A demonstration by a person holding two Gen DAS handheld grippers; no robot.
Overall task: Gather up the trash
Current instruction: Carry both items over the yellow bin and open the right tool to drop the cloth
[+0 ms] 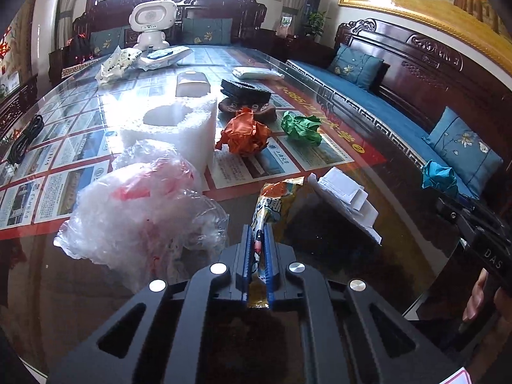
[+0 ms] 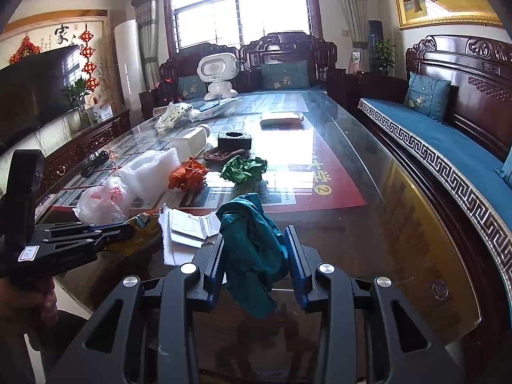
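Observation:
My left gripper [image 1: 258,233] is shut on a yellow-orange snack wrapper [image 1: 275,196], held just above the glass table near its front edge; both also show in the right wrist view, the left gripper [image 2: 124,228] with the wrapper [image 2: 144,224]. My right gripper [image 2: 254,240] is closed around a crumpled teal paper ball [image 2: 252,243], which also shows at the right of the left wrist view [image 1: 440,177]. An orange paper ball [image 1: 244,136], a green paper ball [image 1: 302,126], a crumpled plastic bag [image 1: 140,204], white foam [image 1: 172,128] and folded white paper [image 1: 347,196] lie on the table.
The long glass table [image 2: 368,192] has a white robot toy [image 2: 217,73] at its far end, wrapped packets, a black foam block [image 2: 234,139], a brown dish [image 2: 225,153] and a black cable [image 1: 25,137]. Wooden sofas with blue cushions [image 2: 448,140] flank the right and far sides.

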